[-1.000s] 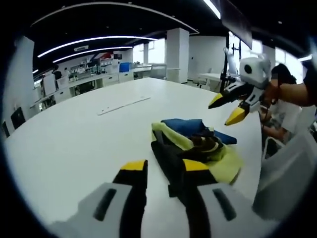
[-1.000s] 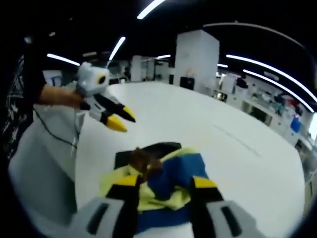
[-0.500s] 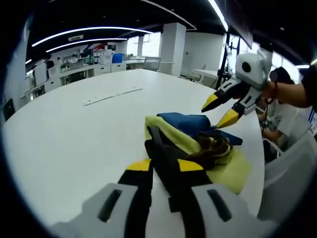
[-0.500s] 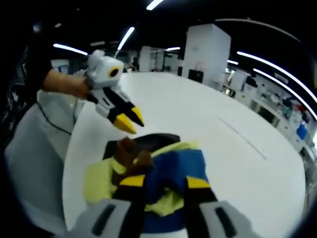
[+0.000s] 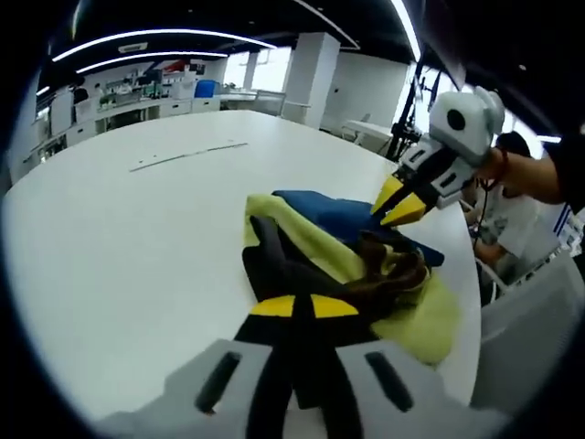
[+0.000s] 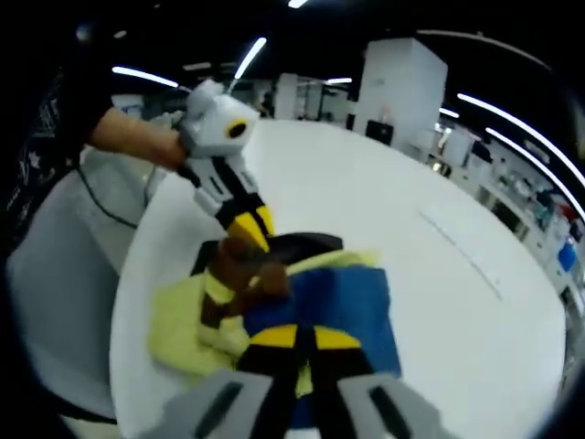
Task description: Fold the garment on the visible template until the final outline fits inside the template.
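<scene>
White and round, the bench (image 5: 110,238) carries the bunched garment (image 5: 338,265) near its edge. Since a second ago both grippers have closed in. Left gripper (image 5: 303,306): jaws nearly together, pinching the garment's black part. Right gripper (image 6: 305,338): jaws drawn together on the blue fold. How the cloth's layers lie is unreadable.

Right gripper (image 6: 295,337) clamped on crumpled garment (image 6: 292,302), left gripper (image 6: 251,229) touching its far edge, white table (image 6: 384,210) beneath
</scene>
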A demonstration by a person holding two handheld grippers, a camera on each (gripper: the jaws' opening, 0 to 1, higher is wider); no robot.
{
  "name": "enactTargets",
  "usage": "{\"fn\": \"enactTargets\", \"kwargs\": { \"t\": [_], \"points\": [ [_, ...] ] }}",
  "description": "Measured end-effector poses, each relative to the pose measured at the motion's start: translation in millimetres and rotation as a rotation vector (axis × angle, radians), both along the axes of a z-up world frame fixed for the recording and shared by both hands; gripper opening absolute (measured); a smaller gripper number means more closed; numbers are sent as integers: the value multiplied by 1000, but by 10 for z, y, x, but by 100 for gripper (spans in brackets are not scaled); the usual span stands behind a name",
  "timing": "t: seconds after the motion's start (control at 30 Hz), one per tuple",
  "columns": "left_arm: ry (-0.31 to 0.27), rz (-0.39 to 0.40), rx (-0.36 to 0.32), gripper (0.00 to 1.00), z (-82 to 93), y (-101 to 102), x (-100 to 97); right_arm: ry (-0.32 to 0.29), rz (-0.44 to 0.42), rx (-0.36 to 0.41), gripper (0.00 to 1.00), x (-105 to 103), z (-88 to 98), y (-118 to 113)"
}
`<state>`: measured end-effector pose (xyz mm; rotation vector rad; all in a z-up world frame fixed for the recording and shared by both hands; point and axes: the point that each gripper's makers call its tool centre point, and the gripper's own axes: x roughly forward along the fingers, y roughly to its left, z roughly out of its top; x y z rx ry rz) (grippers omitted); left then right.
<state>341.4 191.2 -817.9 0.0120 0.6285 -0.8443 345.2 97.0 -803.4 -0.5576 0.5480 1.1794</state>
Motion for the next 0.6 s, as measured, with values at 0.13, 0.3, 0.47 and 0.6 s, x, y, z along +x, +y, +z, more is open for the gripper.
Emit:
{"fn": "enactTargets", "kwargs": {
  "t": [0.13,0.3,0.47,0.6],
  "points": [
    [-8,4,20,0,-21,27,6,-9,9,-12,0,-10,-14,-10],
    [-19,-2,45,0,34,50,-35,-13,12,-10,0,-28,25,-24],
    [-2,45,24,0,191,136,-80,-23,9,3,0,-63,137,-53],
    [-46,41,61,0,289,174,-118,-22,-12,36,0,-53,279,-71]
  ]
}}
